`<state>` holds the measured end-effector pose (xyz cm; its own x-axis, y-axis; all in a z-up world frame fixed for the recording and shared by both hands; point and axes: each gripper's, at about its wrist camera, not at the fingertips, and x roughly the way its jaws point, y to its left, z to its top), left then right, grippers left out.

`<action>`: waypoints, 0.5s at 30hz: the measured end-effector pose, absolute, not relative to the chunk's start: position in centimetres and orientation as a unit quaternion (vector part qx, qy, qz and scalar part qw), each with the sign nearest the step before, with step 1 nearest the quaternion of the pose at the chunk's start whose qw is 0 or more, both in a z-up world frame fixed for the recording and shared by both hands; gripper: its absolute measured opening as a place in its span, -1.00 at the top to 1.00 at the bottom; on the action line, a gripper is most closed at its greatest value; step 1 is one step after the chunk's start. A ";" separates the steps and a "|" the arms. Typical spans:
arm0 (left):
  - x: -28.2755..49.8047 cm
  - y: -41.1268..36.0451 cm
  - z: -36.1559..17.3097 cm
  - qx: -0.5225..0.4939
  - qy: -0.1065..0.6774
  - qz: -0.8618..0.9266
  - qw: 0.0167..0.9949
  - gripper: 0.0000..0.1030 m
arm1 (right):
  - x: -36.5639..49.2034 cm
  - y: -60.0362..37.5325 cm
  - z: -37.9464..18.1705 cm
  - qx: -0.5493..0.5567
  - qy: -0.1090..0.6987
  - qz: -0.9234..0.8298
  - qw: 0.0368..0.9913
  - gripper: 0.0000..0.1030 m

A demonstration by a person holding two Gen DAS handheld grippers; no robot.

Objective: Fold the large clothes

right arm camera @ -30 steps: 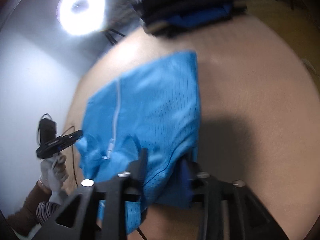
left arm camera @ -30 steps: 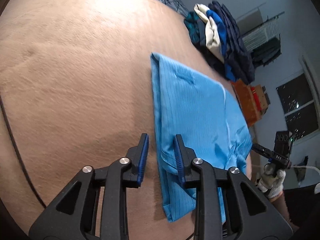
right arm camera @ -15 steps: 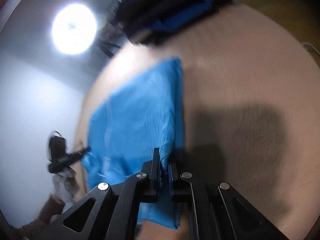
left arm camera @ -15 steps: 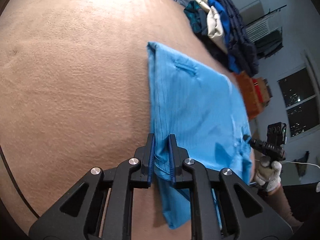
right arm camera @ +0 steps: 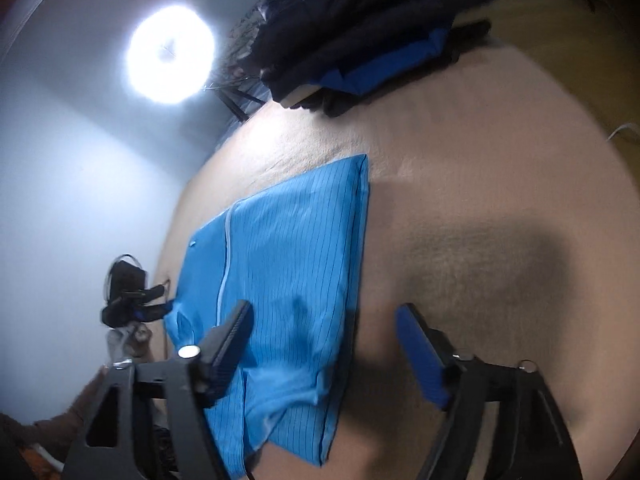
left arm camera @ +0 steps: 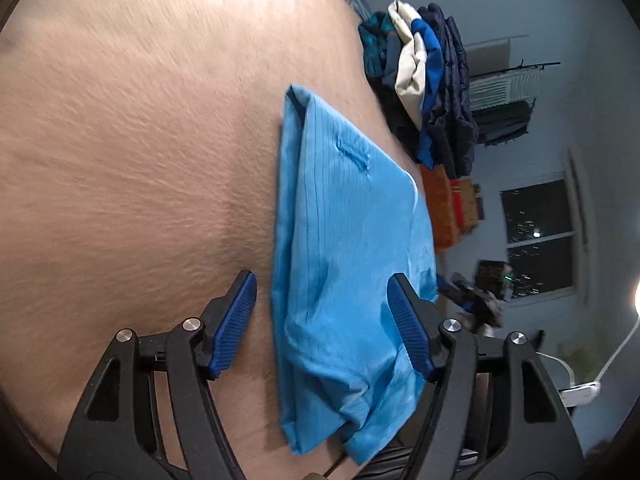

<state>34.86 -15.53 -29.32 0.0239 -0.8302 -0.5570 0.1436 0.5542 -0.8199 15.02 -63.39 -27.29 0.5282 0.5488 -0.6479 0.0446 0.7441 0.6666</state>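
Because the bright blue pinstriped fabric garment (left arm camera: 352, 280) is already laid folded and flat on the tan plush bed cover (left arm camera: 120, 160), the left gripper (left arm camera: 322, 320) and right gripper (right arm camera: 324, 340) have just been opened, pads clear of the cloth, so nothing is disturbed.

Cloth on cloth, hard plastic above.

Your blue garment (left arm camera: 344, 240) is thin woven cloth with fine dark pinstripes and a slight sheen, lying on a tan, fuzzy, matt bed cover (left arm camera: 132, 168). Both grippers (left arm camera: 322, 320) (right arm camera: 324, 344) are matt black plastic, with ribbed blue pads (left arm camera: 234, 328) and shiny metal pins (left arm camera: 191, 324).
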 end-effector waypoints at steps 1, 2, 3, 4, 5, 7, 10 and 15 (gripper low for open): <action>35.0 -16.0 -29.4 -0.286 0.591 -0.376 0.654 -0.33 | 15.2 -63.4 -27.7 0.326 0.464 0.161 0.808 -0.52; 35.1 -16.4 -29.4 -0.282 0.589 -0.382 0.654 -0.33 | 15.7 -63.4 -28.4 0.330 0.470 0.168 0.801 -0.50; 35.3 -17.0 -29.4 -0.277 0.590 -0.389 0.652 -0.32 | 16.1 -63.3 -29.1 0.332 0.474 0.176 0.796 -0.49; 35.5 -17.4 -29.4 -0.273 0.591 -0.392 0.650 -0.26 | 16.3 -63.3 -29.4 0.335 0.471 0.186 0.794 -0.49; 35.7 -17.9 -29.5 -0.271 0.592 -0.394 0.649 -0.22 | 16.5 -63.3 -29.6 0.343 0.459 0.202 0.794 -0.48; 36.1 -18.9 -29.6 -0.270 0.594 -0.397 0.646 -0.13 | 17.0 -63.2 -30.0 0.368 0.443 0.239 0.782 -0.30; 35.8 -20.5 -29.2 -0.243 0.589 -0.407 0.655 0.04 | 18.0 -62.1 -31.0 0.388 0.439 0.276 0.762 0.03; 34.6 -21.2 -28.6 -0.194 0.584 -0.379 0.691 0.66 | 17.9 -60.4 -30.7 0.356 0.464 0.253 0.771 0.64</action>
